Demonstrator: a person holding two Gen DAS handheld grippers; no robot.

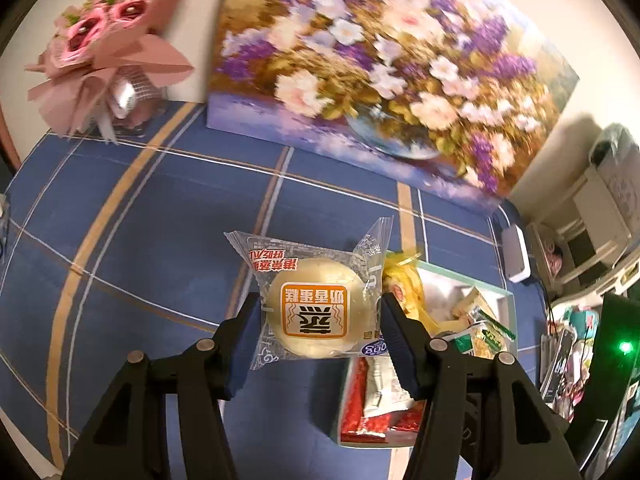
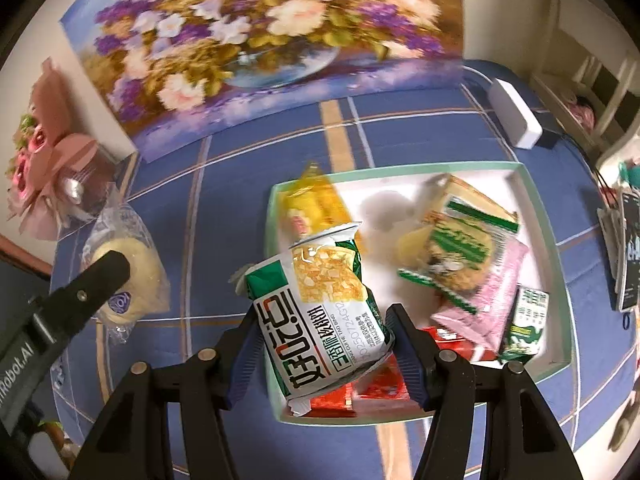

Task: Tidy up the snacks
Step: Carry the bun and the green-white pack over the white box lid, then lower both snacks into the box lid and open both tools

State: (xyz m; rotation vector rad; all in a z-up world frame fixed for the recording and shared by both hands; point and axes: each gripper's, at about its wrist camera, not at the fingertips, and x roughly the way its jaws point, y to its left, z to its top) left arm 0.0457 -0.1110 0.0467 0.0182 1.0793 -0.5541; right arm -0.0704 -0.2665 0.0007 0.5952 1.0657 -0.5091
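**Both grippers loaded — one pack each, tray part-filled**

Count first: two grippers, two packs in hand, one tray.

Your left gripper has its pads clamped on the two sides of one steamed cake pack — round pale cake in clear wrap, orange label facing the camera upside down. The pack sits square between the fingers, held above the blue plaid cloth, just left of the tray's near-left corner. The right wrist view shows the same pack out to the left of the tray, with the left gripper's black finger across it.

Your right gripper is closed on one green-and-white biscuit pack, tilted, top leaning away left, bottom edge between the pads. It hangs over the tray's near-left part.

The tray is shallow, white inside with a mint rim. Inside, as far as you can count:
- one yellow pack at the far-left corner
- two green-and-white packs — one large at centre-right, one small at the near-right
- one pink pack under the large green one
- red packs along the near edge — number unclear, partly hidden

Far-centre tray floor is bare.

Behind the tray, a flower painting leans on the wall; a pink bouquet stands to its left.
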